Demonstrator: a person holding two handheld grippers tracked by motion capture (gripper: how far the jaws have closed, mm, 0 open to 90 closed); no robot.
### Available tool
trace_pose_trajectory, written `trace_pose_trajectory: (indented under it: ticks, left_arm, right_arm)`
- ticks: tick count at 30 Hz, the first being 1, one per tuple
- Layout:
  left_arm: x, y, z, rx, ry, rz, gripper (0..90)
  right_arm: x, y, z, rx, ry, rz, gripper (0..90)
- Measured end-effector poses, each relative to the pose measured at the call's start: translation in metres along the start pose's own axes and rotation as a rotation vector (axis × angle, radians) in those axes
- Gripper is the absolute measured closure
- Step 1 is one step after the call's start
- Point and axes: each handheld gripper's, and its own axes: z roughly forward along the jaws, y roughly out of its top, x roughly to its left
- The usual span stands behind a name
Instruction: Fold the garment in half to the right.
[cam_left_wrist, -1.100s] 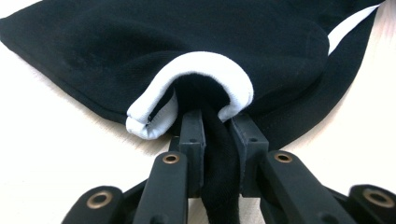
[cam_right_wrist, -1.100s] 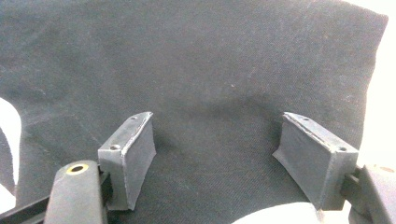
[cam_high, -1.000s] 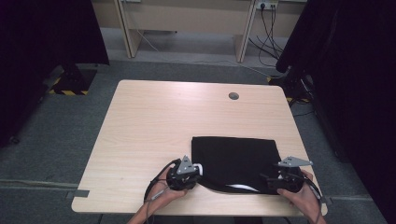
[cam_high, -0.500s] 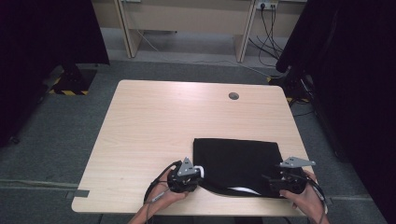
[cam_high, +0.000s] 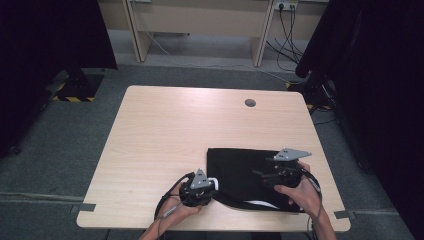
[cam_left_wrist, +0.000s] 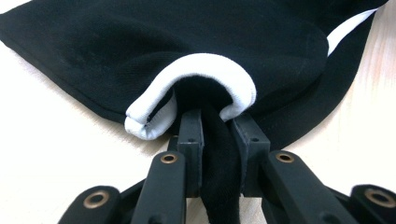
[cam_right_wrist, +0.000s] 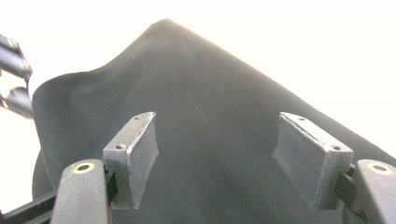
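Light wooden table (cam_high: 165, 145) on grey carpet, dark curtains either side. The black fabric garment with white trim (cam_high: 239, 167) lies at lower right of the high view, near the table's front edge. Your left gripper (cam_left_wrist: 218, 128) pinches black cloth at the white-edged opening. Your right gripper (cam_high: 267, 176), at the garment's right edge a second ago, now hovers over its middle, jaws wide, nothing between them. Judged: regrasping for a fold.
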Motion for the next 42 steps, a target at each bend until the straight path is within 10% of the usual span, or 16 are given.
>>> trace_pose_trajectory:
  ticks: [22,27,28,29,31,42]
  left_arm:
    - [0.0,0.0,0.0,-0.002,-0.004,-0.008,76.2]
    - [0.002,0.0,-0.001,-0.001,0.001,-0.013,76.1]
    - [-0.003,-0.001,-0.002,-0.001,0.062,-0.078,76.2]
    - [-0.003,-0.001,-0.001,-0.002,0.034,-0.078,76.2]
    - [0.002,0.0,0.0,-0.002,-0.006,-0.017,76.1]
    - [0.001,-0.001,-0.001,-0.002,0.002,-0.006,76.1]
  right_arm:
    - [0.021,0.087,0.103,0.083,0.073,-0.108,36.0]
    - [0.027,0.094,0.123,0.106,0.1,-0.116,36.1]
    - [0.027,0.095,0.127,0.106,0.108,-0.119,36.1]
    - [0.028,0.096,0.13,0.109,0.121,-0.111,36.3]
    - [0.031,0.097,0.137,0.115,0.128,-0.113,37.3]
    - [0.04,0.097,0.167,0.199,0.139,-0.144,55.4]
